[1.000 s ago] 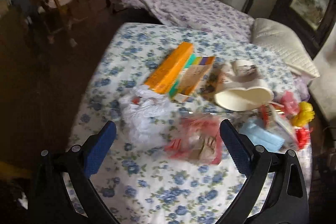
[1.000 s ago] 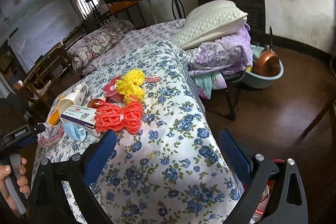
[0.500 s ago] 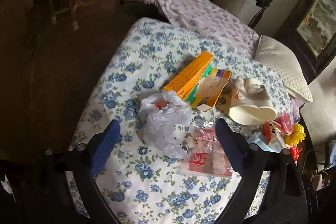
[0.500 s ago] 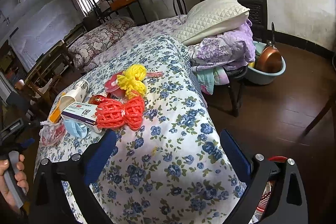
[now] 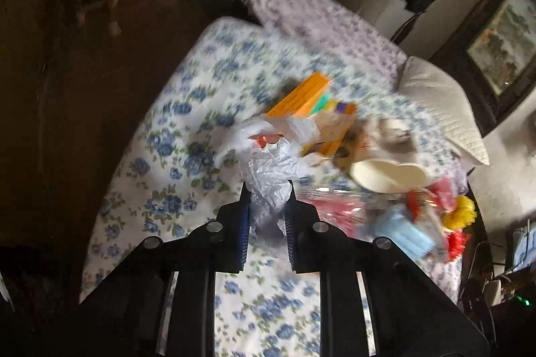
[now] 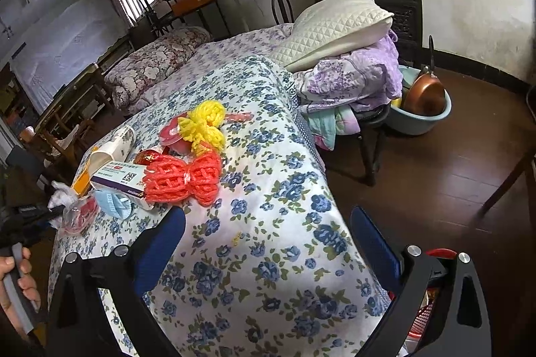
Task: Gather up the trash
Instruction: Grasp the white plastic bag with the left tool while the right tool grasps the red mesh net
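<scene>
A crumpled white plastic bag (image 5: 268,162) lies on the blue-flowered tablecloth (image 5: 174,176). My left gripper (image 5: 268,189) is closing its jaws on the bag's near end, which is pinched between the blue pads. Beside it lie a red clear packet (image 5: 331,206), a blue face mask (image 5: 402,233), a squashed paper cup (image 5: 388,176) and an orange box (image 5: 301,95). In the right wrist view the left gripper (image 6: 33,216) shows at the far left with the bag (image 6: 62,189). My right gripper (image 6: 268,213) stands open over the table's near corner with nothing between its fingers.
Red foam netting (image 6: 187,179), yellow netting (image 6: 204,126) and a medicine box (image 6: 117,179) lie mid-table. A red basket (image 6: 432,316) sits low behind the right finger. A stool with a pillow (image 6: 338,28) and clothes, and a basin (image 6: 422,119) with a pan, stand on the floor.
The left gripper moved onto the white bag and its jaws went from wide open to pinching it. The right gripper has kept still.
</scene>
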The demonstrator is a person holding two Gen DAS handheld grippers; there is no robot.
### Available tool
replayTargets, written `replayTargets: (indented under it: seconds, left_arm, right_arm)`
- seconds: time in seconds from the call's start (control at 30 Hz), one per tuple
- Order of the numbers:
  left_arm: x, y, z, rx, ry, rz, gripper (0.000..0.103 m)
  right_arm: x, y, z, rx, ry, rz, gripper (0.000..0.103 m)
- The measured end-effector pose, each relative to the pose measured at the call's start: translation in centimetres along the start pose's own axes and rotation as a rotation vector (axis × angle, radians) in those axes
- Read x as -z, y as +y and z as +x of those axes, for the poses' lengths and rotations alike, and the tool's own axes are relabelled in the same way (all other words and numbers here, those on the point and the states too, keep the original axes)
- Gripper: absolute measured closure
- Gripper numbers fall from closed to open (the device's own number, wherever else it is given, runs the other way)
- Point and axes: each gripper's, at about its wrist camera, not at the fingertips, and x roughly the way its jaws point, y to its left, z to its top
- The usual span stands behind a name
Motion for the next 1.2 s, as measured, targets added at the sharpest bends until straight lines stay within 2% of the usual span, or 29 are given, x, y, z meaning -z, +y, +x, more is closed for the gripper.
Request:
replayTargets:
  seconds: [0.1,0.27,0.4,0.47,0.53,0.63,0.77,0.87,1.0,1.1,1.2]
  left_arm:
    - [0.3,-1.0,-1.2,0.061,-0.003,0.011,0.084]
    - [0.7,-2.1,-2.7,0.055,-0.030,0.056,0.084]
    - [0.7,-2.4,-3.1,0.067,-0.037,0.059,0.084]
    - [1.0,-2.9,-3.2,0.079,-0.036,0.073,0.084]
    - [1.3,-3.6,-3.3,0.091,-0.034,0.093,0.084]
    - [1.7,-4.9,-3.0,0.105,-0.021,0.129,0.083]
    - [2.3,-6.7,-2.4,0.118,-0.002,0.169,0.083]
    - [2.5,-7.8,-2.0,0.119,0.006,0.193,0.083]
    - [2.8,-8.6,-1.5,0.114,0.016,0.216,0.083]
    - [2.9,-8.7,-1.2,0.117,0.025,0.214,0.083]
    - [2.9,-8.7,-1.1,0.116,0.025,0.214,0.083]
  right_arm:
    - [0.6,1.1,0.0,-0.003,-0.001,-0.055,0.006]
    - [1.3,4.2,-0.1,-0.001,-0.006,-0.219,0.006]
    - [0.2,5.5,0.6,0.024,-0.005,-0.290,0.006]
    - [-0.5,5.8,1.2,0.033,0.009,-0.312,0.010]
    - [-1.2,6.1,2.3,0.046,0.040,-0.344,0.024]
    - [-1.9,6.6,3.9,0.042,0.079,-0.390,0.034]
    - [-2.0,7.8,5.1,0.023,0.091,-0.481,0.034]
    - [-2.3,7.9,6.2,-0.024,0.117,-0.481,0.034]
    - [-2.2,7.8,6.4,-0.108,0.144,-0.461,0.056]
    - [-1.6,8.1,5.4,-0.147,0.173,-0.476,0.087]
    - [-0.9,7.9,3.5,-0.231,0.200,-0.448,0.087]
